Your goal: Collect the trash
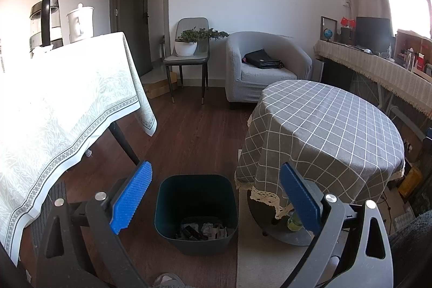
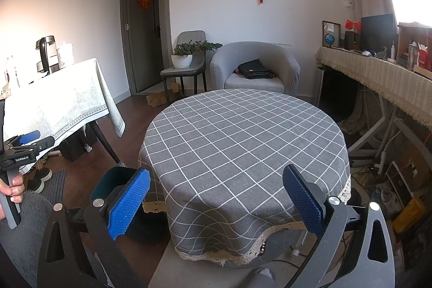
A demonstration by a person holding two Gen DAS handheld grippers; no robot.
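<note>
A dark teal trash bin (image 1: 195,209) stands on the wood floor, with crumpled paper and wrappers (image 1: 205,230) at its bottom. My left gripper (image 1: 216,196) is open and empty, held above and in front of the bin. The bin's rim (image 2: 113,180) also shows in the right wrist view, left of the round table. My right gripper (image 2: 216,201) is open and empty, hovering over the near edge of the round table with a grey checked cloth (image 2: 243,142). The left gripper's body (image 2: 24,147) shows at the far left of the right wrist view, held in a hand.
A table with a white patterned cloth (image 1: 62,104) stands left, with a kettle (image 1: 44,20) on it. A grey armchair (image 1: 264,66) with a black bag, a chair with a potted plant (image 1: 189,45), and a cluttered sideboard (image 2: 378,72) line the back and right.
</note>
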